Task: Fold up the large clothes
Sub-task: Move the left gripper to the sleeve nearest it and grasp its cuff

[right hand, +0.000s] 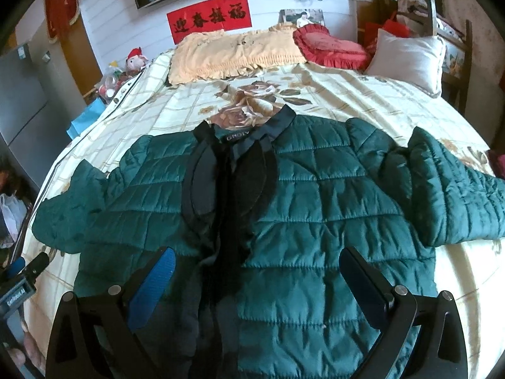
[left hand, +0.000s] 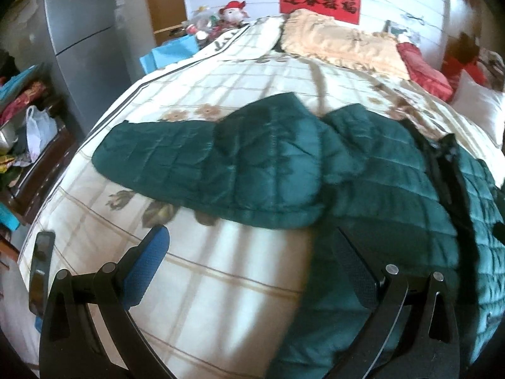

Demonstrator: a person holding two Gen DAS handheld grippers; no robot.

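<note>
A red banner (right hand: 210,15) hangs above the yellow pillow (right hand: 233,52) and white pillow (right hand: 407,60).

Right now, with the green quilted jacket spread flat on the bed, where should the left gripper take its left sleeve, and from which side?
Probably at the cuff end of the left sleeve, coming in low from the bed's left edge. The sleeve lies flat and stretched outward from the jacket, so its free tip is the easiest part to pinch and carry inward. The left gripper has its jaws open above the bedspread.
</note>
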